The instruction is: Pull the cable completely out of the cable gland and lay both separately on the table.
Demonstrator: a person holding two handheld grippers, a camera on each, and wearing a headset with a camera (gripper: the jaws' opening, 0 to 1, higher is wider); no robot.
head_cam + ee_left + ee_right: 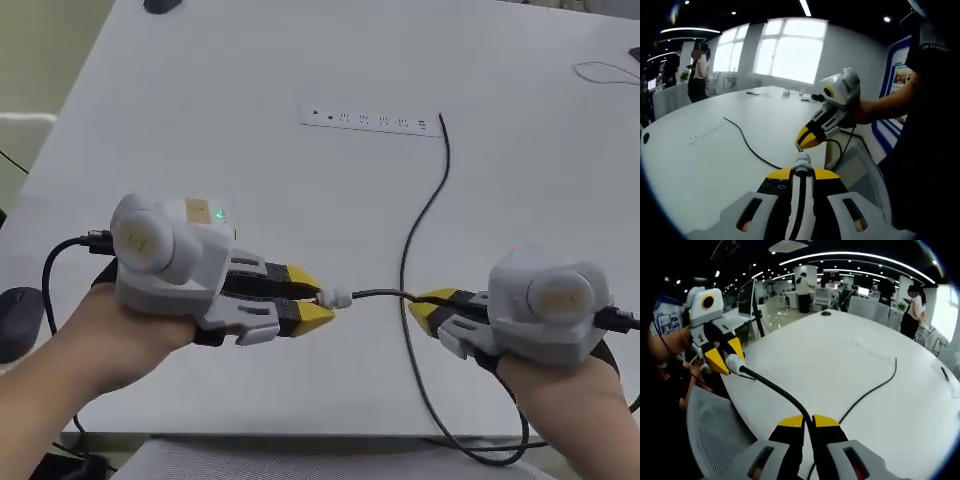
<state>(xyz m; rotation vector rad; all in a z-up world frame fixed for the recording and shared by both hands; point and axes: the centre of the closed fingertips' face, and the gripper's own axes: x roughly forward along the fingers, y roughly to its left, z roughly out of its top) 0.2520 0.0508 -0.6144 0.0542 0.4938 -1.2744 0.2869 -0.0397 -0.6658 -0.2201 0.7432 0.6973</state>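
- Two grippers faced each other above the near edge of the counter [250, 60]. The left gripper [322, 298] had its fingers [298, 279] pinched on the white cable gland [337, 297], which stuck out just past their tips.
- From the gland, the dark cable [380, 293] ran straight across the gap to the right gripper [418, 304], whose fingers [440, 299] were pressed together on it at their tips.
- The cable looked seated in the gland, so the pull seemed not yet done. A clean pull would likely run along the cable's own line, hands drawing apart, with a firm left pinch so the small gland could not slip.
- Well beyond both sets of fingers, a white power strip [370, 120] lay on the pale counter. Its black cord [441, 183] trailed back under the held cable, between the fingers, and was worth avoiding.
- The gripper views showed an open office with bright windows, ceiling lights and people standing far off.
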